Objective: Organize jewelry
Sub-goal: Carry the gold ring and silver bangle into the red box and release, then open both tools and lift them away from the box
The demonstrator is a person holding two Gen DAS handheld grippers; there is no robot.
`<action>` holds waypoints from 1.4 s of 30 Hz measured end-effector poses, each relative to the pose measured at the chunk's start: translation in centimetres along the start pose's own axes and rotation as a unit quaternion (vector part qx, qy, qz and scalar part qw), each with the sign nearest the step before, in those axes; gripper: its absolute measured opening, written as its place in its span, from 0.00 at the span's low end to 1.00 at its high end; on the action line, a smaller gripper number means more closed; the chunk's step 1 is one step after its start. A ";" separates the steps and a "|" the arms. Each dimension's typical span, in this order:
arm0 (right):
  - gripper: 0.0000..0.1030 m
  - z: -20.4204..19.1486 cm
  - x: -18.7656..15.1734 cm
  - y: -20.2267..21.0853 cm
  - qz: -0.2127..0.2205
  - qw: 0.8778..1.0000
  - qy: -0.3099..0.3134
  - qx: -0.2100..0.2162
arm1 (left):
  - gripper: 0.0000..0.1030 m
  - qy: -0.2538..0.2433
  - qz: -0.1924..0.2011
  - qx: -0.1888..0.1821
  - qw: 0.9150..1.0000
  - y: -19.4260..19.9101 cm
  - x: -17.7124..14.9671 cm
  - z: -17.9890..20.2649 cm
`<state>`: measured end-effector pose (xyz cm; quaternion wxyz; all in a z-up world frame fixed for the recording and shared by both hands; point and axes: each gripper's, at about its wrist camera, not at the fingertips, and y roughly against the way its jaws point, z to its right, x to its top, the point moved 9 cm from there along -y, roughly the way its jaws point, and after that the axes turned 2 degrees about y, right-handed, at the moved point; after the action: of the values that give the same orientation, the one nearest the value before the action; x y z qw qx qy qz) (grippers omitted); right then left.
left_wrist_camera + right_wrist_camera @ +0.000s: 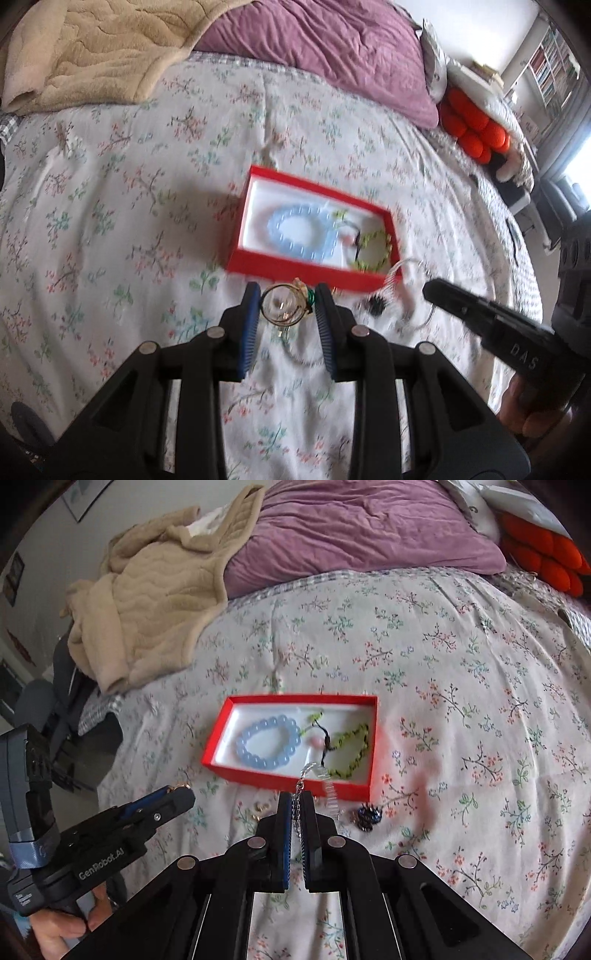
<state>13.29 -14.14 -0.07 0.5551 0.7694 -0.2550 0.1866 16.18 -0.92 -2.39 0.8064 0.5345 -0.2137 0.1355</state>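
Note:
A red jewelry box (295, 267) (258, 773) with a white lining lies on the flowered bedspread. It holds a light blue bead bracelet (301, 236) (267, 743) and a green bead bracelet (373, 249) (349, 753). My left gripper (286, 299) is shut on a gold ring-shaped piece with a green bead (282, 306), held just in front of the box. My right gripper (298, 805) is shut on a silver chain (314, 779) that dangles over the box's near edge. A dark beaded piece (366, 818) (375, 306) lies on the bedspread beside the box.
A beige blanket (147, 602) and a purple quilt (354, 528) are piled at the far side of the bed. An orange cushion (476, 127) lies at the right. Small gold bits (258, 808) lie on the spread near the box.

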 end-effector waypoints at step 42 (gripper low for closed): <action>0.04 -0.2 3.7 -4.6 0.009 1.000 -0.018 0.007 | 0.55 -0.004 0.014 0.028 0.999 -2.0 2.2 -2.3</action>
<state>19.01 -13.48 -1.36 0.5433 0.7742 -0.2707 0.1793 19.48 0.39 -3.66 0.7882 0.5543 -0.2205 0.1509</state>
